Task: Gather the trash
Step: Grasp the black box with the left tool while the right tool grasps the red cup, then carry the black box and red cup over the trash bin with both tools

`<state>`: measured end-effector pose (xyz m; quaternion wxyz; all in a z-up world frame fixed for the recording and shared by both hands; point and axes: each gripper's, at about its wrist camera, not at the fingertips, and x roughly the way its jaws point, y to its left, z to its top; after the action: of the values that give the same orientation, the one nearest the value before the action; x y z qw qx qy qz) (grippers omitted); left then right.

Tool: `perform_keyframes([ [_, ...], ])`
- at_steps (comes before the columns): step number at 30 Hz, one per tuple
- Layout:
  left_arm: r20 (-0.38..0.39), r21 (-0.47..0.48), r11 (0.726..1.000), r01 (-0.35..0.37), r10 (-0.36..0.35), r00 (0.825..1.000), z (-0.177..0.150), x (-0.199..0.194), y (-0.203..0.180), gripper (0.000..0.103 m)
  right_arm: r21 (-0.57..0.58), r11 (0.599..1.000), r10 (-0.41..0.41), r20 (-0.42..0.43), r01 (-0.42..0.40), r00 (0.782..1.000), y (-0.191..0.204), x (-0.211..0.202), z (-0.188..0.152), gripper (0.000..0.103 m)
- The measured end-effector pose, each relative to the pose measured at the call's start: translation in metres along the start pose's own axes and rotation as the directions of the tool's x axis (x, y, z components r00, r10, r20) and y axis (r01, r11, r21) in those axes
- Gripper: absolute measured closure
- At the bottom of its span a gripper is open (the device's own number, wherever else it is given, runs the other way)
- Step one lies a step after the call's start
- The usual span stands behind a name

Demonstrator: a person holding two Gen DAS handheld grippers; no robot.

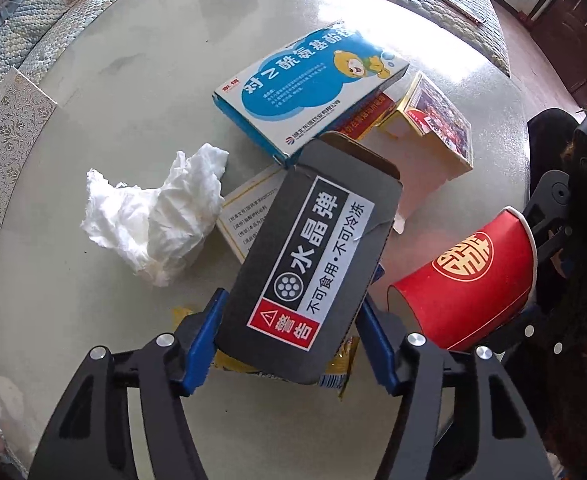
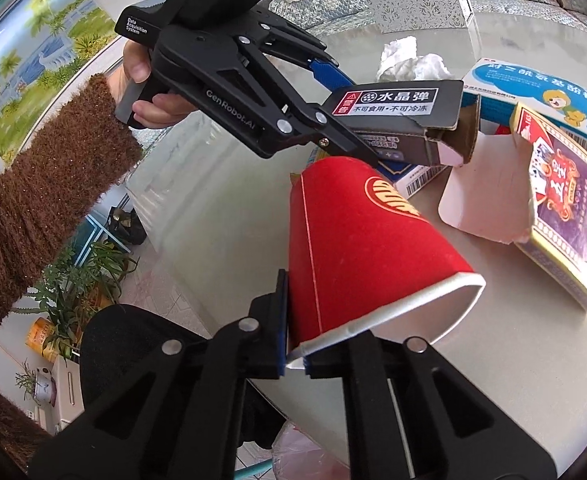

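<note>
A: Start big; what carries it all?

B: The counter [image 1: 141, 60], pale and glossy, with trash heaped ahead of the left hand-held gripper [image 1: 289, 340]; a blue medicine box [image 1: 293, 92] lies farthest ahead, a torn card box [image 1: 437, 128] ahead and to its right.

A: And what is the left one grasping?

B: The grey carton [image 1: 313, 248], dark, with a warning label and an open torn flap; its near end sits between the blue pads, which look pressed to its sides, so I judge it clamped; it is tilted up off the heap.

A: The right hand-held gripper [image 2: 295, 356]?

B: Clenched on the rim of the red paper cup [image 2: 357, 248], pinching the wall flat; the cup lies on its side, gold emblem up, base pointing away.

A: How to do this step well?

B: Lift both straight up; keep the pinch on the cup firm, since a thin rim may slip; watch the crumpled tissue [image 1: 153, 220], left of the carton, and the yellow wrapper [image 1: 341, 368] beneath it, both left to collect.
</note>
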<state>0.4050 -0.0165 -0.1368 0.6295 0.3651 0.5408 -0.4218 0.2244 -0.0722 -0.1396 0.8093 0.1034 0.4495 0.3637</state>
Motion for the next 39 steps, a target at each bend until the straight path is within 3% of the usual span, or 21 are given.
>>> perform_keyframes([
  [6,0.016,-0.133,0.99,-0.048,0.051,0.999,-0.009,-0.004,-0.005,0.047,0.0,1.0,-0.022,0.003,0.022,1.0,-0.002,-0.006,-0.002,0.096],
  [11,0.024,-0.214,0.976,-0.048,0.054,0.998,-0.022,-0.006,-0.009,0.047,-0.011,0.998,-0.058,0.016,0.058,0.998,-0.002,-0.014,-0.003,0.096],
  [16,0.046,-0.25,0.967,-0.048,0.061,0.997,-0.036,-0.022,-0.007,0.047,-0.032,0.995,-0.095,0.03,0.095,0.995,-0.003,-0.023,-0.003,0.096],
  [27,0.09,-0.265,0.96,-0.092,0.119,0.989,-0.06,-0.071,-0.043,0.047,-0.074,0.965,-0.244,0.079,0.25,0.966,0.01,-0.074,-0.002,0.096],
  [39,0.114,-0.251,0.962,-0.105,0.137,0.984,-0.087,-0.111,-0.131,0.047,-0.08,0.941,-0.317,0.129,0.329,0.94,0.052,-0.131,-0.028,0.096],
])
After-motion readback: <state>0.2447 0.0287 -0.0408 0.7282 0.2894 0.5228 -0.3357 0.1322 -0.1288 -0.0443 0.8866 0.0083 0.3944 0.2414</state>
